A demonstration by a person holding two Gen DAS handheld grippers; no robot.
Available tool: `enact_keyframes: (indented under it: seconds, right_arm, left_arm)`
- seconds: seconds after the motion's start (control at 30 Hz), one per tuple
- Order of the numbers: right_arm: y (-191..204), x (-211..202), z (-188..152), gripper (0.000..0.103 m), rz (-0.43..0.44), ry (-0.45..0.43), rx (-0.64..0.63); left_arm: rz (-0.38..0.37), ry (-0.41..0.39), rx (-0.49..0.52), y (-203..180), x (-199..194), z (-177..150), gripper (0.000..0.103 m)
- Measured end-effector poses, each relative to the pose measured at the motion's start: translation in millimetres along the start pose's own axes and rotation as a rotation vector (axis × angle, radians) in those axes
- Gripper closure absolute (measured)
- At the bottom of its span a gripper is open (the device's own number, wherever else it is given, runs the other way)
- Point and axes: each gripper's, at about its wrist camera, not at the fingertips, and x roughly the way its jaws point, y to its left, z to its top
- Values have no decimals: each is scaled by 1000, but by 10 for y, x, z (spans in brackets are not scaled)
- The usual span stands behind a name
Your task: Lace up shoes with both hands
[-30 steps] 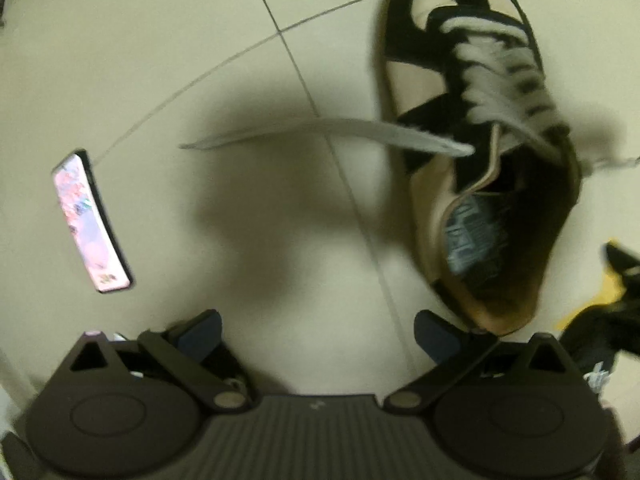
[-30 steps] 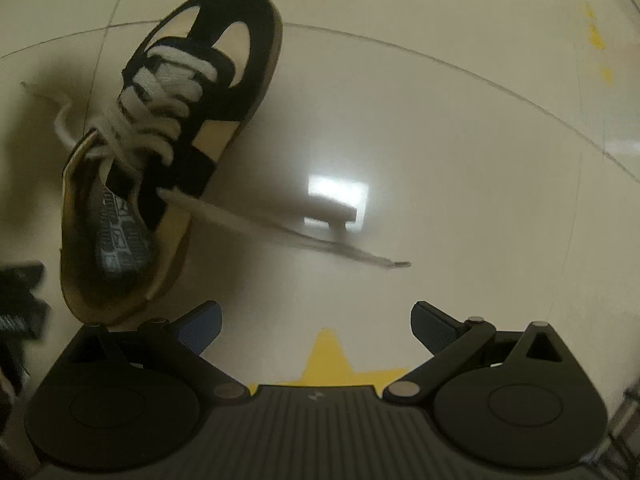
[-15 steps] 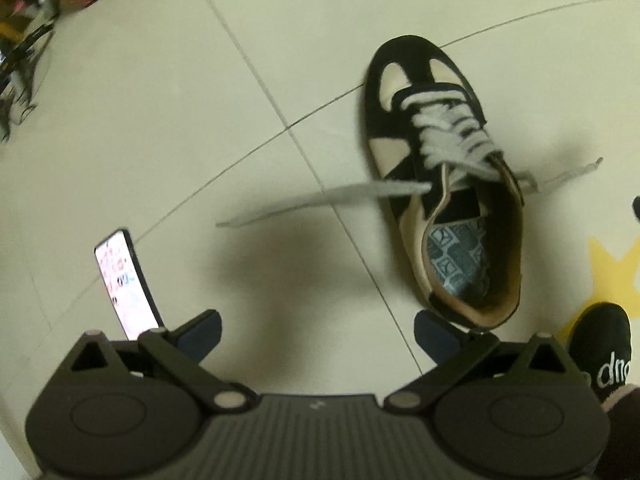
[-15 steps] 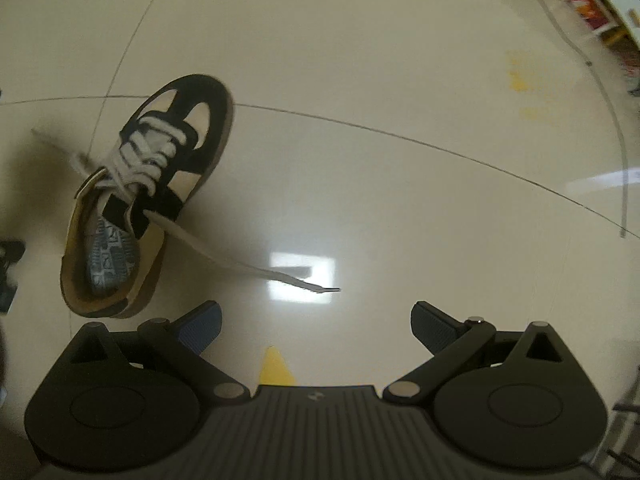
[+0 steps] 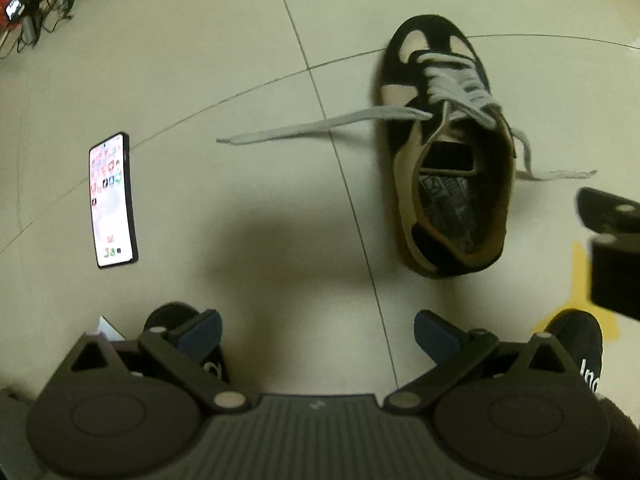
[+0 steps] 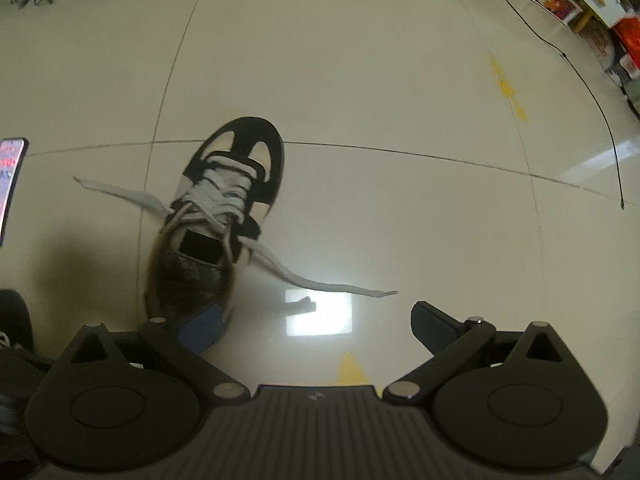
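Sneaker [image 5: 444, 140], black with cream panels, lies alone on the pale tiled floor [image 5: 200, 40], toe pointing away from both cameras and its opening facing them, a patterned insole showing inside. Its grey-white lace [image 5: 456, 84] is threaded through the eyelets over the tongue, and both ends trail loose on the tiles: one lace end [image 5: 320, 126] stretches out flat to the left of the shoe, the other lace end [image 6: 320, 280] runs off to the right and stops near a bright reflection on the floor. Neither end is held. The left gripper [image 5: 316, 330] hovers above the floor short of the heel, jaws spread wide with nothing between them; the right gripper [image 6: 316, 322] hangs likewise just behind the heel, jaws wide and empty, its left fingertip overlapping the heel in the right wrist view. A phone [image 5: 112, 200] with a lit screen lies flat on the tiles well to the left of the sneaker. Two dark shoe toes [image 5: 576, 344] show near the bottom of the left wrist view, beside a yellow floor mark [image 5: 580, 276]. Cables and clutter sit at the far edges.
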Motion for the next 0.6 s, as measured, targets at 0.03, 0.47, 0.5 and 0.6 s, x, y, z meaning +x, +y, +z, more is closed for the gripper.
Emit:
enact_keyframes:
  seconds: [0.03, 0.47, 0.5, 0.6]
  right_arm:
    - [-86, -128, 1, 0, -4, -1, 7]
    - [-718, -465, -256, 0, -44, -11, 132]
    - [-756, -445, -277, 0, -41, -7, 140]
    - [-919, -378, -323, 0, -31, 9, 158]
  left_arm:
    - [-5, -10, -19, 14, -10, 5, 0]
    - [-17, -107, -92, -67, -158, -38, 0]
    - [-16, -105, -97, -67, -151, -37, 0]
    - [-5, -103, -76, -96, -143, -20, 0]
